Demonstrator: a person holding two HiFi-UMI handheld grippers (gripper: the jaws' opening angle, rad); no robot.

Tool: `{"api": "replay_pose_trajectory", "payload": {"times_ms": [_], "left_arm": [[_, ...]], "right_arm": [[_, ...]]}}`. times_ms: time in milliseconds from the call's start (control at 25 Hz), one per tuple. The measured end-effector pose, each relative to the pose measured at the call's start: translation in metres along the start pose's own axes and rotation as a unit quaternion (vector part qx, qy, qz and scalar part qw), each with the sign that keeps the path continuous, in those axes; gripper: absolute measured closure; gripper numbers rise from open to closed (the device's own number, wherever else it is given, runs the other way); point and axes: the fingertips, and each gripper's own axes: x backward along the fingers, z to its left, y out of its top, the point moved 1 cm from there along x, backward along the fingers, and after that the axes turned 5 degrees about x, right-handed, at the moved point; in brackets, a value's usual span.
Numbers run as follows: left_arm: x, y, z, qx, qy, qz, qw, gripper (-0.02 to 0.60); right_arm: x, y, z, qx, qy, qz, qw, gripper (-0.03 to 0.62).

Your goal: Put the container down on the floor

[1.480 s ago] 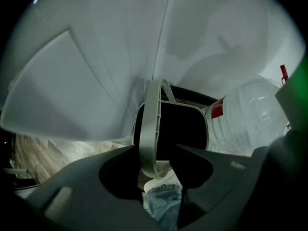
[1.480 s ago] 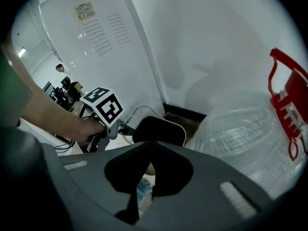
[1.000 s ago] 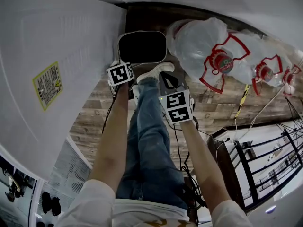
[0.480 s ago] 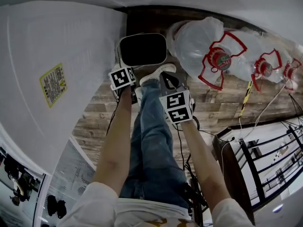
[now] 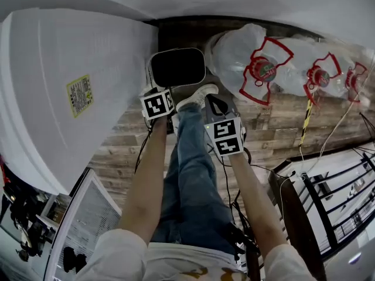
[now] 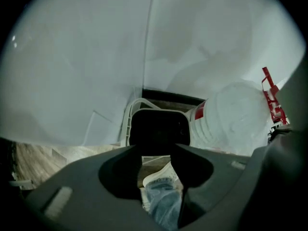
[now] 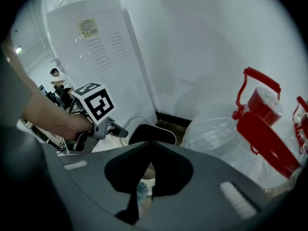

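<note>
The container, a rounded-square white plastic bin with a dark hollow, looks set down on the wood-plank floor at 12 o'clock, tucked into the corner. Our left gripper, at its 7 o'clock rim, has its jaws spread and holds nothing. Our right gripper, at 5 o'clock, is closed and empty.

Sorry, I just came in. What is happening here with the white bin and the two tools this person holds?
A person stands over a white plastic container with a dark inside. It sits on the wooden plank floor, between a tall white appliance and large clear water bottles with red handles. The left hand-held gripper is open near the container's rim, with nothing between its jaws. The right hand-held gripper is shut and empty. The container seems already put down.
</note>
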Motion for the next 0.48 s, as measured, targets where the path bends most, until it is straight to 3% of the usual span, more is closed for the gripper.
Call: {"api": "replay_pose_trajectory", "payload": {"times_ms": [200,480], "left_arm": [[0.033,0.028,-0.016,-0.024,-0.018,-0.065,0.9974,0.494],[0.083,0.049,-0.045,-0.044,-0.052,-0.124,0.9900,0.578]], "right_arm": [[0.017,0.009,-0.006,0.003,-0.020,-0.018,1.000,0.566],[0.048,0.029,-0.009,-0.010,-0.040,-0.043,0.998,0.566]]}}
